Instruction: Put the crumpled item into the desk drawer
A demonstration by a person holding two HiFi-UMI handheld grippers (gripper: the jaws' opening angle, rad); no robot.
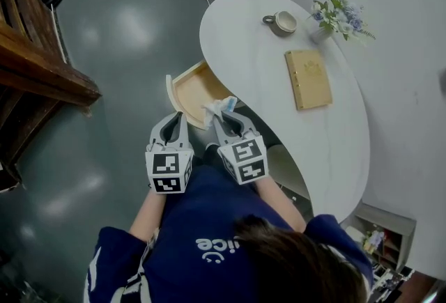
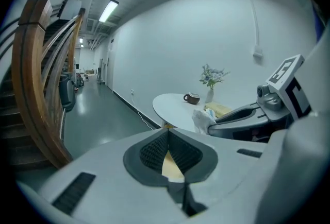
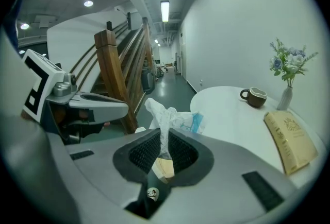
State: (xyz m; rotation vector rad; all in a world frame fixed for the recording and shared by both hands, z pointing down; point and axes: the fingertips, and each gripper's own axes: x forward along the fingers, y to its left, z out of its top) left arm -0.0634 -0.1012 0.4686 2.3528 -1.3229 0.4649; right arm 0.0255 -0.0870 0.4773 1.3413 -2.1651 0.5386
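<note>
A crumpled white item with a blue patch (image 3: 166, 114) sticks up from between the pads of my right gripper (image 3: 164, 139), which is shut on it. In the head view the crumpled item (image 1: 221, 106) hangs at the near edge of the open wooden drawer (image 1: 189, 89), which is pulled out from the left side of the white oval desk (image 1: 251, 51). My left gripper (image 1: 175, 122) sits just left of the right one, beside the drawer's front panel. Its fingertips (image 2: 168, 134) meet with nothing between them. From the left gripper view the crumpled item (image 2: 203, 119) shows at the right gripper's tips.
On the desk stand a brown mug (image 1: 281, 21), a small vase of flowers (image 1: 336, 14) and a tan book (image 1: 308, 79). A wooden staircase railing (image 1: 42, 75) rises at the left over the grey floor. The white wall runs behind the desk.
</note>
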